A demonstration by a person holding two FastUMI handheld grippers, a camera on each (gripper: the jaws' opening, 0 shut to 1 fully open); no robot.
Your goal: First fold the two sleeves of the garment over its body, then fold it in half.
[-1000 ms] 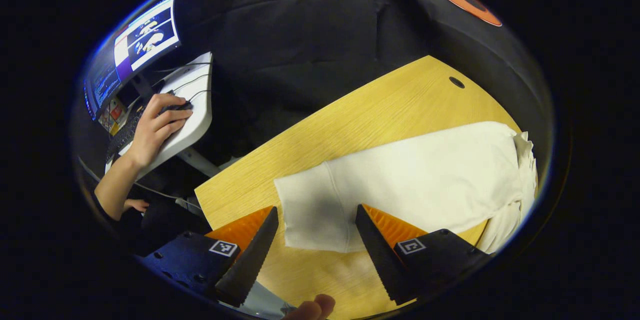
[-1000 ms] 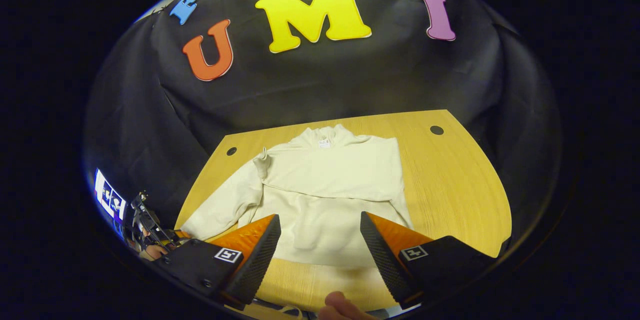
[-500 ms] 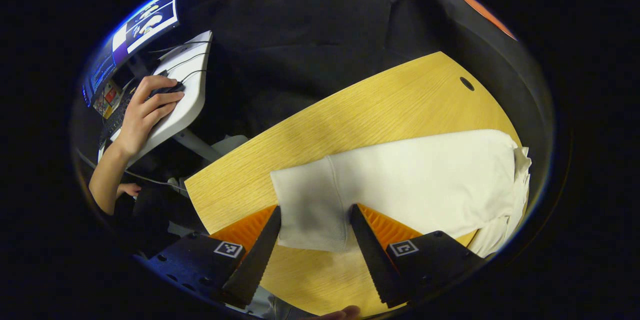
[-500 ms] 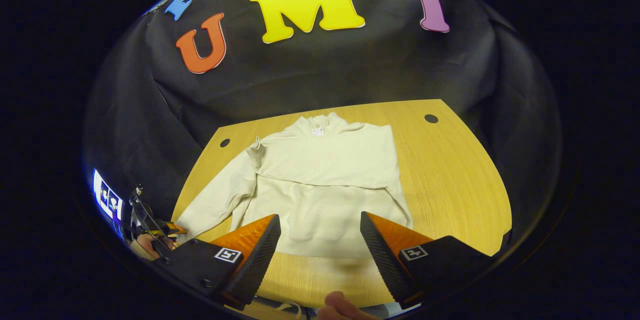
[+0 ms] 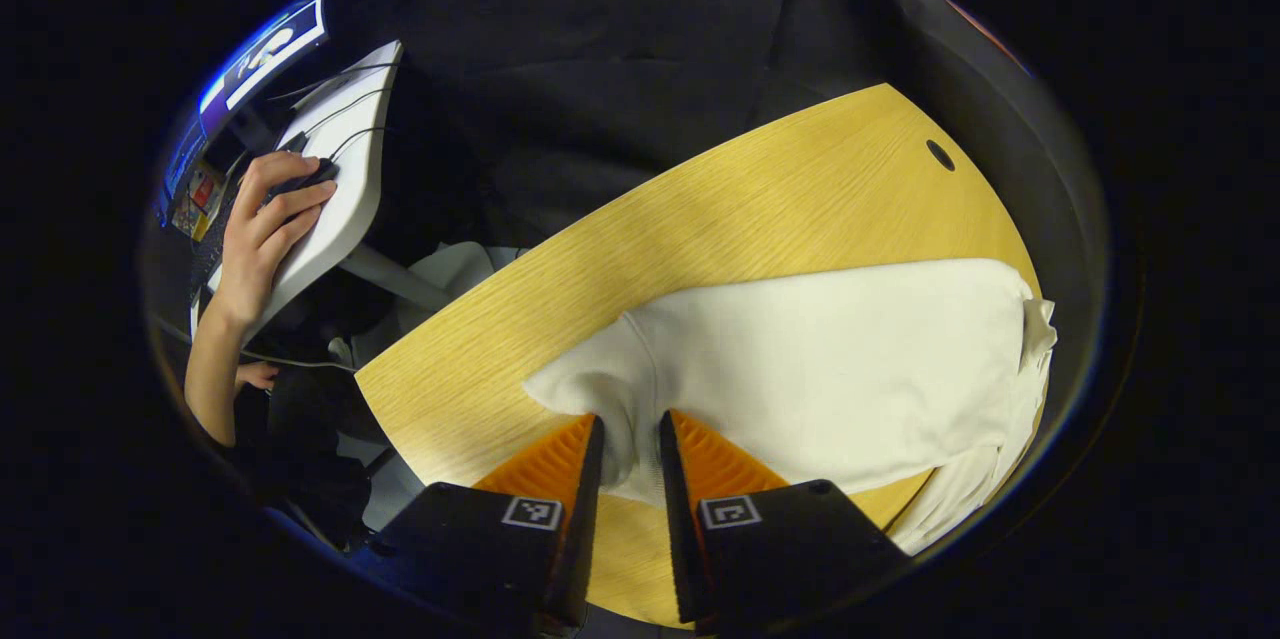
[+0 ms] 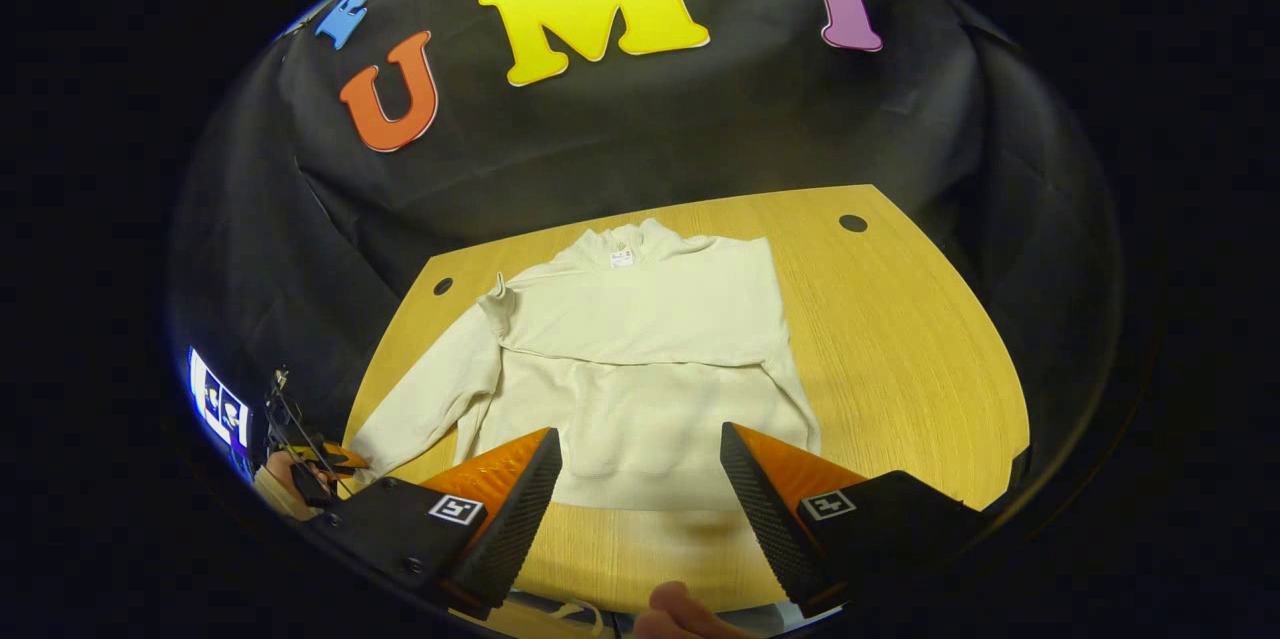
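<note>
Your left gripper (image 5: 630, 454) has closed since a moment ago and now pinches the cuff of the sleeve (image 5: 610, 389) near the table's (image 5: 760, 189) left edge. The cream garment (image 6: 640, 359) lies flat mid-table, its right sleeve already folded over the body. Your right gripper (image 6: 640, 479) stays spread above the hem at the near edge.

Light wood bench (image 6: 900, 339) with rounded corners, two dark round holes near its far edge. Cream sweatshirt (image 6: 640, 339) lies flat directly on it, collar toward the far edge, one sleeve (image 5: 830, 359) stretched out toward the bench's near-left corner, the other seemingly folded across the chest.
</note>
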